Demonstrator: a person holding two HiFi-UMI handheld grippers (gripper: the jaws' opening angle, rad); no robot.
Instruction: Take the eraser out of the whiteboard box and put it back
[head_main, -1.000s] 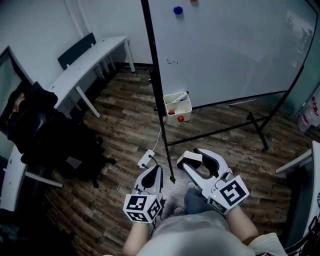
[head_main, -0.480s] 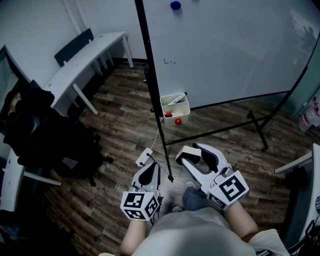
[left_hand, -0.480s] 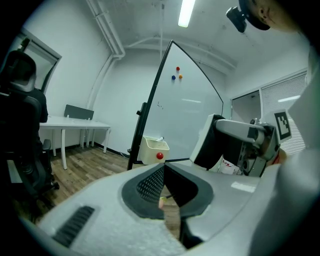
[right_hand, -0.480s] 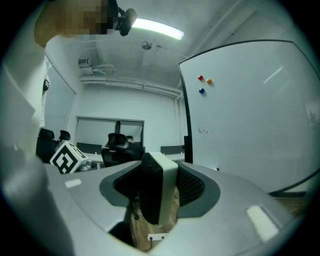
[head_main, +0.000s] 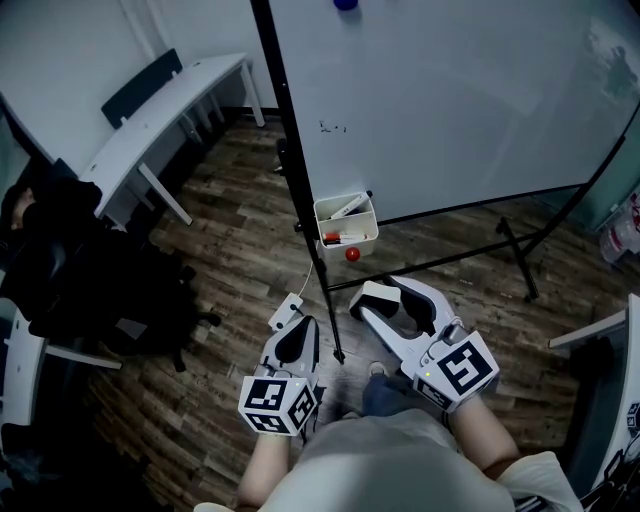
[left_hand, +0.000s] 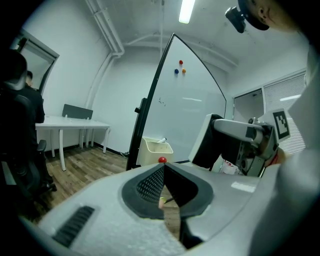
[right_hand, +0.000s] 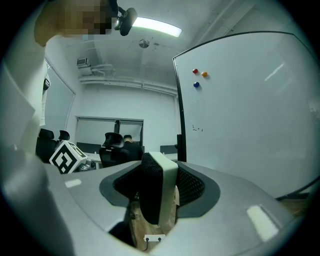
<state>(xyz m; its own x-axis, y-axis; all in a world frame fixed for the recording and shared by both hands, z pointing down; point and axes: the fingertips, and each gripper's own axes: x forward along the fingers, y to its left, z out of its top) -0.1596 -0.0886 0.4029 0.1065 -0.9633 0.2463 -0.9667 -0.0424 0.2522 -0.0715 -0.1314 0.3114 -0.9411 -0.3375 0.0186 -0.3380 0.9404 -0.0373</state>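
Note:
The eraser (head_main: 373, 301), a white-backed block with a dark felt face, sits clamped between the jaws of my right gripper (head_main: 388, 303); the right gripper view shows the eraser (right_hand: 159, 192) upright between the pads. The cream whiteboard box (head_main: 346, 222) hangs on the board's black frame, ahead of both grippers, with markers lying in it and a red magnet (head_main: 352, 254) under it. My left gripper (head_main: 298, 338) is held low beside the right one, shut and empty. In the left gripper view the box (left_hand: 153, 150) lies straight ahead beyond the closed tips of that gripper (left_hand: 163, 170).
The whiteboard (head_main: 450, 90) stands on a black stand with legs (head_main: 515, 255) across the wooden floor. A white power strip (head_main: 287, 312) lies by the near leg. A white desk (head_main: 165, 115) and a black chair (head_main: 70, 260) are at the left. A person sits at the room's far side (right_hand: 127, 145).
Both grippers have moved forward toward the whiteboard, and the box now sits closer in the head view. The eraser stays clamped in the right gripper.

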